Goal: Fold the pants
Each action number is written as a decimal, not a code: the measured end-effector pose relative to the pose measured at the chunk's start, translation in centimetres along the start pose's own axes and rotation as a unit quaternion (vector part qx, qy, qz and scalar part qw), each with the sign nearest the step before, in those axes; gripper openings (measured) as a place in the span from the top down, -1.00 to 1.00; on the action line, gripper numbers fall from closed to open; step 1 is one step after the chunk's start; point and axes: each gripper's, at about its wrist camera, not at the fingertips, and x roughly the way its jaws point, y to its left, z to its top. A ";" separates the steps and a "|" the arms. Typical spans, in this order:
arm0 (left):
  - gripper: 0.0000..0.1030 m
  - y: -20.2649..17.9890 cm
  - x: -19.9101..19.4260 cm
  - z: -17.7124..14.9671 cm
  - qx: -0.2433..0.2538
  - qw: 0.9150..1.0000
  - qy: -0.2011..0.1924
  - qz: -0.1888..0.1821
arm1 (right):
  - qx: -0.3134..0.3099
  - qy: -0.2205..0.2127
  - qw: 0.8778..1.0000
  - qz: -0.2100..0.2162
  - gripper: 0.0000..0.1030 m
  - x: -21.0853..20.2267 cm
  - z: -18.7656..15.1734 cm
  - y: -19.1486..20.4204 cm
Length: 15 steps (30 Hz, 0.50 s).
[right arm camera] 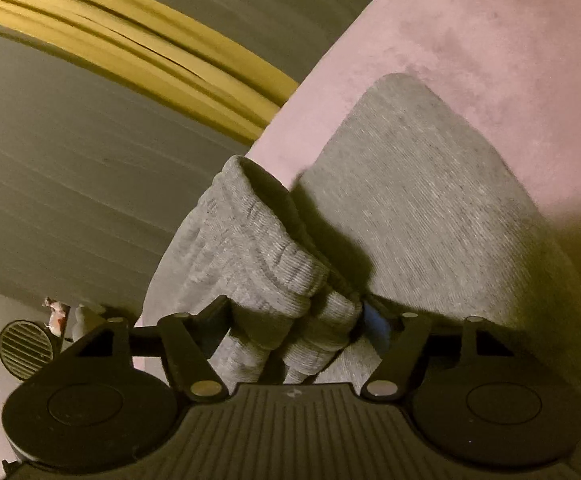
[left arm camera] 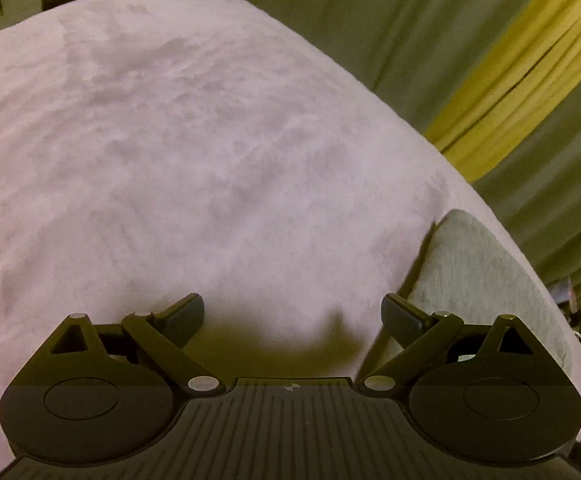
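Observation:
Grey knit pants [right arm camera: 410, 200] lie on a pink fleece blanket [right arm camera: 490, 32] near its edge. A ribbed, rolled hem [right arm camera: 250, 224] is lifted and bunched between the fingers of my right gripper [right arm camera: 298, 316], whose pads press on the gathered cloth from both sides. In the left wrist view, my left gripper [left arm camera: 292, 312] stands wide open above bare blanket [left arm camera: 210, 140] with nothing between its fingers. A flat part of the pants [left arm camera: 478, 272] lies just to the right of its right finger [left arm camera: 402, 314].
A grey-green curtain with a yellow band [left arm camera: 510, 80] hangs beyond the blanket's edge, and the yellow band [right arm camera: 130, 60] shows again in the right wrist view. A round dark slatted object [right arm camera: 22, 346] and small clutter sit low at the left, off the blanket.

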 end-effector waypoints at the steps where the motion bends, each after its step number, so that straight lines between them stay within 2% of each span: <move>1: -0.92 0.0 0.1 -0.1 -0.001 1.000 0.000 -0.002 | -0.003 0.001 1.000 -0.001 -0.59 0.2 0.0 0.3; 2: -0.92 0.1 0.1 -0.2 -0.004 1.000 -0.001 -0.004 | -0.006 0.001 1.000 -0.004 -0.69 0.4 -0.1 0.7; 4: -0.92 0.2 -0.2 -0.4 -0.008 1.000 0.001 -0.007 | -0.013 0.004 1.000 -0.013 -0.74 1.0 -0.1 1.4; 5: -0.92 0.2 -0.1 -0.4 -0.008 1.000 0.002 -0.006 | -0.014 0.001 1.000 -0.018 -0.67 1.1 -0.1 1.6; 6: -0.92 0.2 -0.1 -0.4 -0.009 1.000 0.003 -0.004 | -0.016 -0.002 1.000 -0.021 -0.51 1.1 -0.1 1.8; 7: -0.92 0.2 -0.1 -0.5 -0.010 1.000 0.003 -0.003 | -0.020 -0.009 0.999 -0.030 -0.18 0.8 -0.2 1.7; 10: -0.92 0.1 -0.2 -0.5 -0.010 1.000 0.004 -0.003 | -0.012 -0.021 1.000 0.004 -0.09 -0.3 -0.7 1.0; 12: -0.92 -0.1 0.0 -0.5 -0.008 1.000 0.006 -0.001 | -0.006 -0.024 1.000 0.011 -0.09 -0.5 -1.0 0.7; 15: -0.92 -0.3 0.2 -0.6 -0.003 1.000 0.010 0.002 | 0.023 -0.016 1.000 0.013 -0.32 0.4 -0.7 0.0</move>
